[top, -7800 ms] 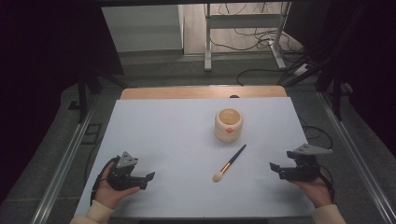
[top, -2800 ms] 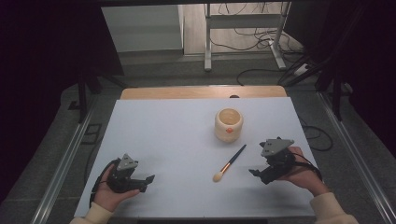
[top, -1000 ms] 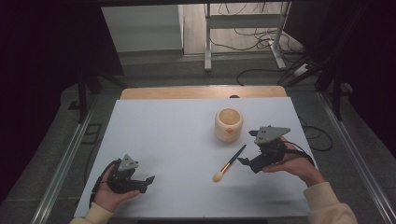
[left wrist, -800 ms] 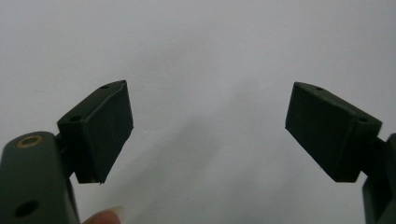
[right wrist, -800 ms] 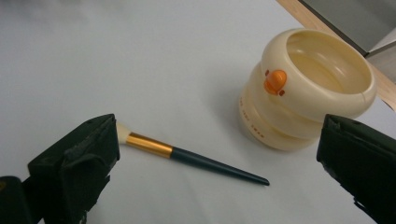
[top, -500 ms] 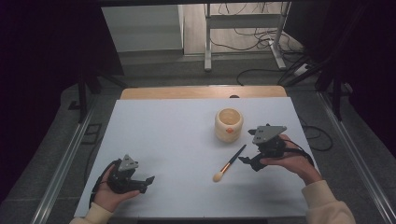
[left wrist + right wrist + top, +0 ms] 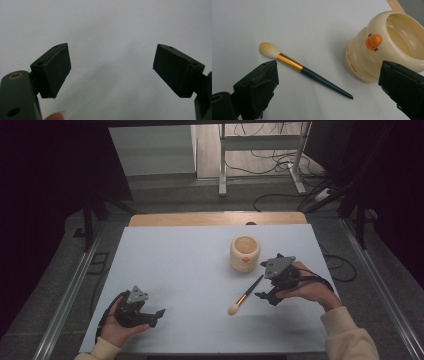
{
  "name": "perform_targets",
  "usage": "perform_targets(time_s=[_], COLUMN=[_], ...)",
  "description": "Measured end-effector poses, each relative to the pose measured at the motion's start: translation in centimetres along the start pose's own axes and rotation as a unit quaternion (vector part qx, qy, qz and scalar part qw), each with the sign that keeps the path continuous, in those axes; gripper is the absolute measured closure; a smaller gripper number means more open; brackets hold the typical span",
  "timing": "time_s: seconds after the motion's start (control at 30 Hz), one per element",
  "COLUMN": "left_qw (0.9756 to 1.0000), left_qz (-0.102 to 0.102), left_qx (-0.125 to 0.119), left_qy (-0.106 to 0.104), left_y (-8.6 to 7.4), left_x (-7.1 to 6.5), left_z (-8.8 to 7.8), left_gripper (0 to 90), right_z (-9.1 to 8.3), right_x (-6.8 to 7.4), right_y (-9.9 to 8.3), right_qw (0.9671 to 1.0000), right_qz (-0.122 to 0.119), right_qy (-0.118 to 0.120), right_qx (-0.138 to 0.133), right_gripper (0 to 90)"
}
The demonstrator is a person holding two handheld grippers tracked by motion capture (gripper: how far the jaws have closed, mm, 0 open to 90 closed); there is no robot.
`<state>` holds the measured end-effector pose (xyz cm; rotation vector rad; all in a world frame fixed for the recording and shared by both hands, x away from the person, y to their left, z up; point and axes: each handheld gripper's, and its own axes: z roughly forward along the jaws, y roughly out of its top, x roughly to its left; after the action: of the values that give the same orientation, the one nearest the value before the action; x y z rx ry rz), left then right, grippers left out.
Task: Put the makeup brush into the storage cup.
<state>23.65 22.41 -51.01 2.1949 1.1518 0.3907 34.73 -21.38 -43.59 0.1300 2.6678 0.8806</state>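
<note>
A makeup brush (image 7: 246, 295) (image 7: 307, 72) with a dark handle, gold ferrule and pale tuft lies flat on the white table (image 7: 190, 270), tuft toward the near side. A cream pot (image 7: 245, 253) (image 7: 384, 47) with an orange mark stands upright just beyond it, its inside bare. My right gripper (image 7: 264, 296) (image 7: 329, 92) hovers open just right of the brush handle, jaws wide on either side of it without touching. My left gripper (image 7: 159, 312) (image 7: 111, 72) rests open at the near left, nothing between its pads.
A wooden strip (image 7: 215, 218) runs along the table's far edge. Metal rails (image 7: 65, 295) flank both sides. Cables (image 7: 280, 200) lie on the floor beyond the table.
My right gripper has moved from the near right corner leftward and forward to the brush handle, still open. The left gripper, brush and pot have not moved.
</note>
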Motion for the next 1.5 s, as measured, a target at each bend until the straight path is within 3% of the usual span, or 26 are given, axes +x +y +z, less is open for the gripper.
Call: perform_targets(time_s=[0.23, 0.37, 0.57, 0.83, 1.0, 1.13, 1.33, 1.5], left_qw=[1.0, 1.0, 1.0, 1.0, 1.0, 1.0, 1.0, 1.0], left_qz=[-0.005, -0.005, -0.004, -0.003, -0.005, -0.004, -0.005, -0.005], left_qx=[-0.002, -0.002, -0.002, -0.002, -0.002, 0.0, -0.001, -0.001], left_qy=[0.004, 0.004, 0.004, 0.004, 0.003, 0.003, 0.003, 0.003], left_y=[0.0, -0.1, -0.1, -0.1, -0.1, -0.1, -0.1, -0.1], left_x=[0.1, 0.1, 0.1, 0.0, 0.0, 0.0, 0.0, 0.0], left_z=[0.0, -0.1, -0.1, -0.1, -0.1, -0.1, -0.1, -0.1], left_gripper=[15.8, 15.8, 15.8, 15.8, 15.8, 15.8, 15.8, 15.8], right_z=[0.2, 0.7, 0.9, 1.0, 1.1, 1.4, 2.2, 2.6], right_x=[-0.6, -1.3, -1.5, -1.9, -2.1, -2.1, -2.2, -2.4], right_y=[0.3, 0.2, 0.4, 1.1, 1.5, 2.0, 2.6, 3.1], right_qw=[0.9998, 0.9997, 0.9994, 0.9987, 0.9974, 0.9966, 0.9931, 0.9921], right_qz=[-0.015, 0.001, 0.004, -0.021, -0.021, -0.032, -0.061, -0.06], right_qy=[0.011, 0.016, 0.021, 0.03, 0.063, 0.068, 0.081, 0.088], right_qx=[0.007, 0.02, 0.029, 0.036, 0.03, 0.035, 0.058, 0.067], right_gripper=[2.8, 2.3, 2.0, 2.6, 6.1, 5.6, 5.5, 6.3])
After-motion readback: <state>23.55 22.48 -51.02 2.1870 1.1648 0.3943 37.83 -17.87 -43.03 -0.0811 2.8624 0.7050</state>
